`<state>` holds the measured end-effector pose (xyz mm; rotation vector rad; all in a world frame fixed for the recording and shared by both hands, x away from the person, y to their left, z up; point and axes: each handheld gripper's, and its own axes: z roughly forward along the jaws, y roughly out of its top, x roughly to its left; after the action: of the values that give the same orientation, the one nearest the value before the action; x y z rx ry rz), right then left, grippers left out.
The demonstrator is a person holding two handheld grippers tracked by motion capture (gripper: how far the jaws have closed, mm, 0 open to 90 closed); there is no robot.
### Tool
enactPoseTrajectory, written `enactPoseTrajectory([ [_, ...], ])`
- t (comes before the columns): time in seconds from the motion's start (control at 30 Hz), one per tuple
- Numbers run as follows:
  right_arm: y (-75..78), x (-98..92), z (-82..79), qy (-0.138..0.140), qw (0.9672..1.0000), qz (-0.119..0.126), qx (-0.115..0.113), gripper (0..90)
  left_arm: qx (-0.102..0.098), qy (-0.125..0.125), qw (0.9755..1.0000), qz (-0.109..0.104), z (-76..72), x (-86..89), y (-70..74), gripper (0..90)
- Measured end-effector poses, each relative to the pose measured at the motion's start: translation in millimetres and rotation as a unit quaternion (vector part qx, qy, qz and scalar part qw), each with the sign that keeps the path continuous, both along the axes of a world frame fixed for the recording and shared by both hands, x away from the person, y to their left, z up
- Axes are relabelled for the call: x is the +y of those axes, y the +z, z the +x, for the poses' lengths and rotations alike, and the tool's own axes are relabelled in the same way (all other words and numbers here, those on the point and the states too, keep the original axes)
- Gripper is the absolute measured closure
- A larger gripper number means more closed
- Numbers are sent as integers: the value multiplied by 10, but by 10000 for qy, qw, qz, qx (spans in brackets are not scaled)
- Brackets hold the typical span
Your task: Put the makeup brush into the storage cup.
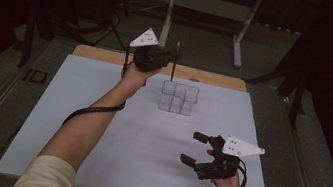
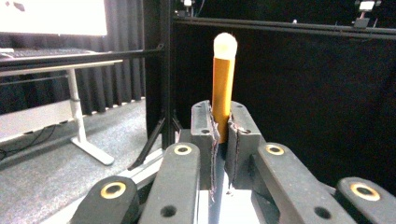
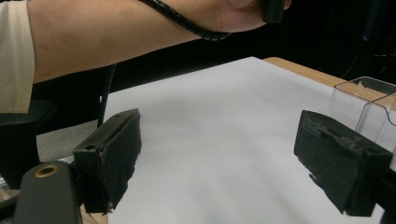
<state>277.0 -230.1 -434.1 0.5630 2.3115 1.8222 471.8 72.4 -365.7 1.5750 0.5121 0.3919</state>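
Clear organizer (image 1: 179, 98) near table's far edge risks tipping if pencil (image 1: 175, 60), clamped by left gripper (image 1: 173, 56), catches a wall; right gripper (image 1: 198, 150) agape.

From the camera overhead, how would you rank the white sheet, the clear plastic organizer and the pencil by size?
Largest to smallest in the high view:
1. White sheet, covering most of the table.
2. Clear plastic organizer, a small cluster of compartments.
3. Pencil, a thin upright stick held in the left tool, its tip over the organizer.

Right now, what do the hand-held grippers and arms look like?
Both hand-held grippers, left and right, are black, each topped by a pale triangular plate with small dots. A black spiral-wrapped cable trails from the left one. Cream short sleeve.
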Motion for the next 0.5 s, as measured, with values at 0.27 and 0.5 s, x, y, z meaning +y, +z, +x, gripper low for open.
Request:
enactPoseTrajectory([
  [0.27,-7,8,1,33,10000,-13,27,151,162,50,9999,-14,59,-2,-141,844],
  [0.5,-10,12,3,51,10000,-10,33,151,250,107,9996,-5,84,-22,-266,843],
])
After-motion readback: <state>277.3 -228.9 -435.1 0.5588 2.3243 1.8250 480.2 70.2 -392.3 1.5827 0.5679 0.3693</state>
